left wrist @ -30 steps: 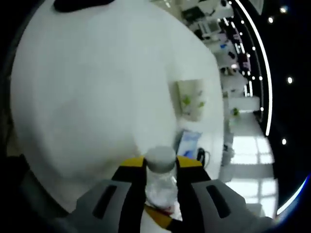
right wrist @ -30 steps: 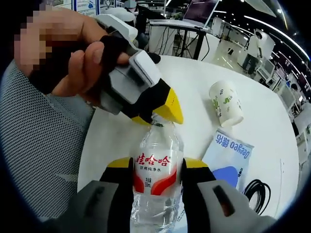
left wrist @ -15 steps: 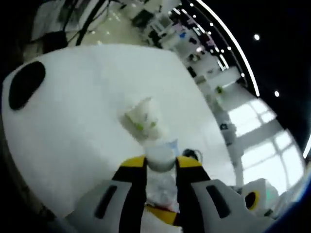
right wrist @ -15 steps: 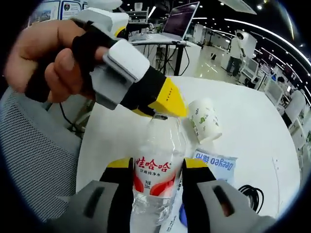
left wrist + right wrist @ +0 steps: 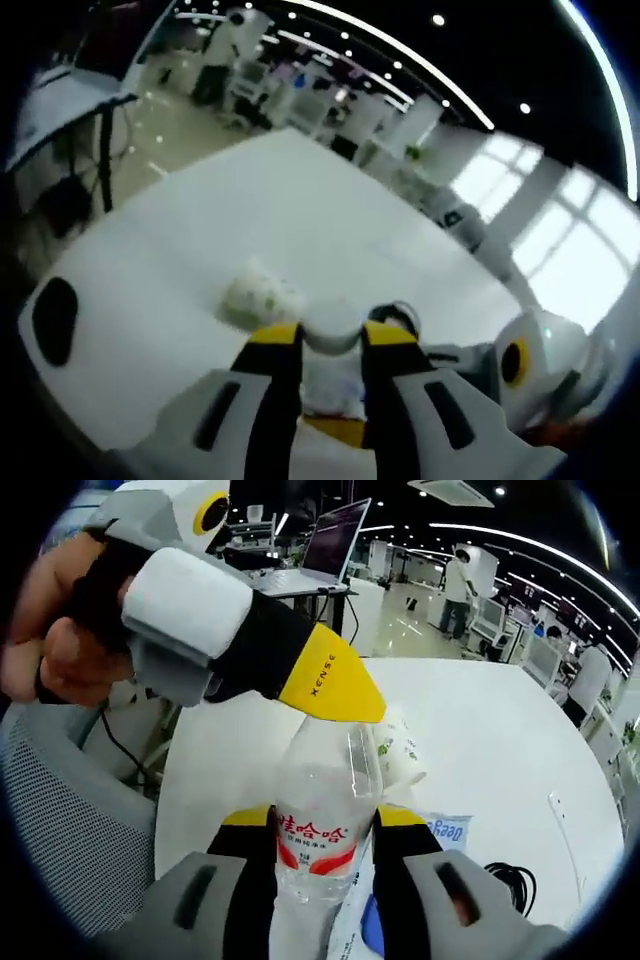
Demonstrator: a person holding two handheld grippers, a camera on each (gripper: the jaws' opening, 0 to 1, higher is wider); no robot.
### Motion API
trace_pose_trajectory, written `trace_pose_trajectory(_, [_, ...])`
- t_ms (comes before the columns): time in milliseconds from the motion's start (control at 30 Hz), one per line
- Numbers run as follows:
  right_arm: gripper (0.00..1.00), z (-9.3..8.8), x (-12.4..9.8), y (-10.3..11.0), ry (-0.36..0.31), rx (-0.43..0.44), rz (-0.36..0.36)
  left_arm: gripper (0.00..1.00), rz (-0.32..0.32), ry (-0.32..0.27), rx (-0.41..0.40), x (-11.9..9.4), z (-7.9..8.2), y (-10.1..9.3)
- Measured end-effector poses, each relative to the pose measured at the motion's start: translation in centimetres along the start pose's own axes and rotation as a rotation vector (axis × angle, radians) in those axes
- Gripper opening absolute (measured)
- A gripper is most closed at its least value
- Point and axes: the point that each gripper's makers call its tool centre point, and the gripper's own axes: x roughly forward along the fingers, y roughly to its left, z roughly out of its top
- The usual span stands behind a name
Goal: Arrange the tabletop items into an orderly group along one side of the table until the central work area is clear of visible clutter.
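Your right gripper [image 5: 322, 842] is clamped on the label band of the clear plastic water bottle with the red-and-white label [image 5: 322, 810], held upright above the round white table [image 5: 500, 730]. Your left gripper [image 5: 330, 340] is pinched on the bottle's white screw cap [image 5: 331, 324]; in the right gripper view its yellow tips [image 5: 330, 685] sit right on the bottle top.

Step in hand looks like cap work, tightening or loosening, before the bottle gets placed; which way I can't tell. Next move calls for letting go of the cap first, then carrying the bottle to one side.

Beyond the bottle: a tipped white paper cup with green print [image 5: 398, 752] lies just past it, a white-and-blue flat packet [image 5: 440, 832] beside it, and a black coiled cable [image 5: 515, 880] toward the near right edge. Far half of the table looks open. A black oval pad [image 5: 54, 318] sits at one edge.
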Motion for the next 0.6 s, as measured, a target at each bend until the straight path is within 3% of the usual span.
trace_pose_trajectory(300, [0.35, -0.4, -0.7, -0.4, -0.011, 0.041, -0.02, 0.2, -0.038, -0.007, 0.154, -0.4, -0.2, -1.7])
trace_pose_trajectory(500, [0.35, -0.8, -1.1, -0.3, -0.023, 0.077, -0.029, 0.2, -0.054, -0.019, 0.354, -1.0, -0.8, -3.3])
trace_pose_trajectory(600, [0.35, -1.1, -1.2, -0.3, -0.024, 0.087, -0.033, 0.2, -0.061, -0.02, 0.386, -1.1, -1.2, -3.7])
